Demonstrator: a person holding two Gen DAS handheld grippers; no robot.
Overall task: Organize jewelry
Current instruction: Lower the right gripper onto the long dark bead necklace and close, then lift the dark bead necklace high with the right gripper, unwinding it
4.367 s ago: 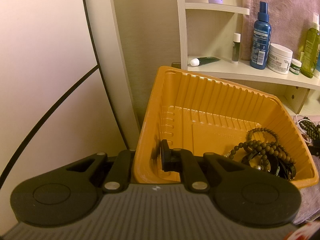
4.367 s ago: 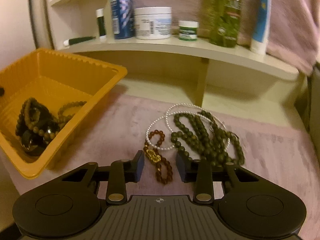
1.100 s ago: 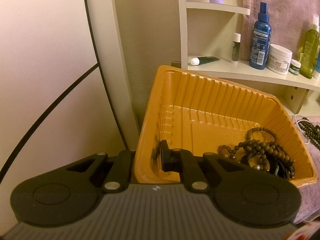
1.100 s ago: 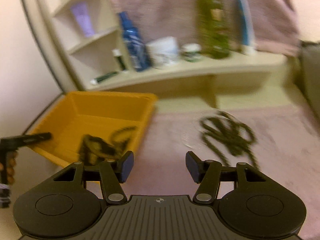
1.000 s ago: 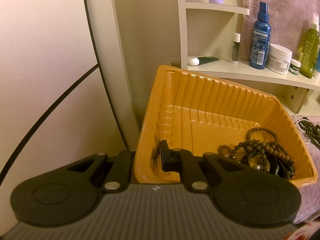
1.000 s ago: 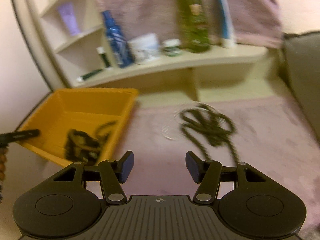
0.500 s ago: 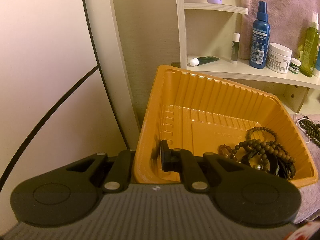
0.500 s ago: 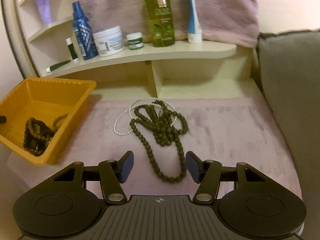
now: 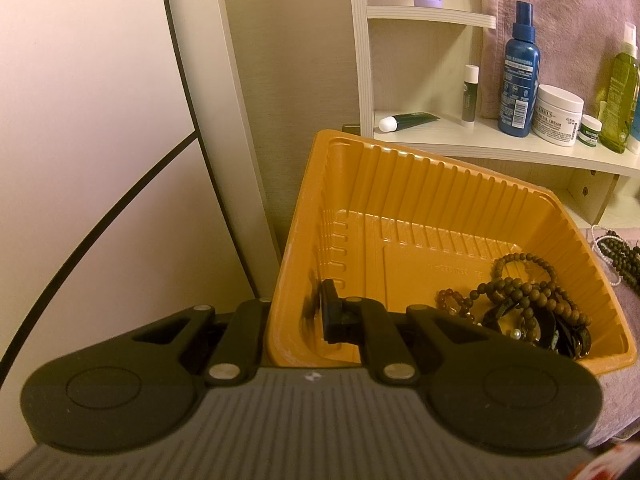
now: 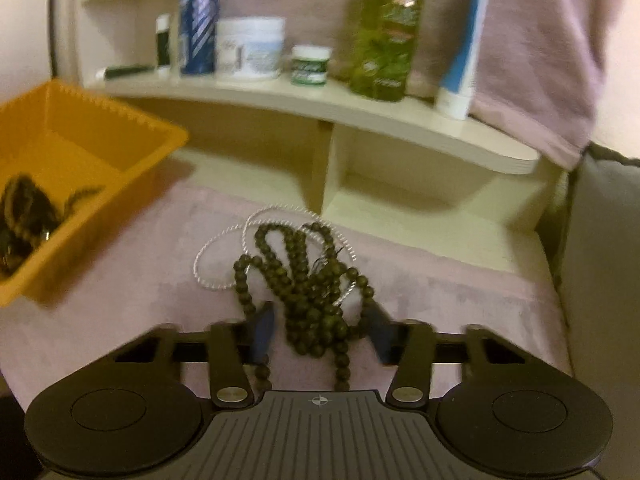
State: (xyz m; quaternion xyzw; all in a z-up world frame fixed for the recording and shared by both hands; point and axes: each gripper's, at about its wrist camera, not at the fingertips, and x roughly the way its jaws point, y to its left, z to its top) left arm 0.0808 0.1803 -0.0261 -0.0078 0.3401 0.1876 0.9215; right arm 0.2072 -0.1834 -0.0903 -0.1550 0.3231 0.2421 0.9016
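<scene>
tray: orange, ribbed | bead necklace: dark olive-green | cord: white, twisted | cloth: dusty pink | spray bottle: blue | shelf: cream

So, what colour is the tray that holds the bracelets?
The tray is orange-yellow plastic with ribbed walls. It shows best in the left wrist view.

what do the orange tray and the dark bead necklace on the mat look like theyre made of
Orange tray: probably thin moulded plastic, semi-glossy; its walls are ribbed and the rim is thin and rolled.

Dark bead necklace: round olive-brown beads with a dull sheen, perhaps wood or stone; the blur leaves it open.

Mat: soft pinkish fabric with a short, velvety nap that shows brushed patches.
</scene>
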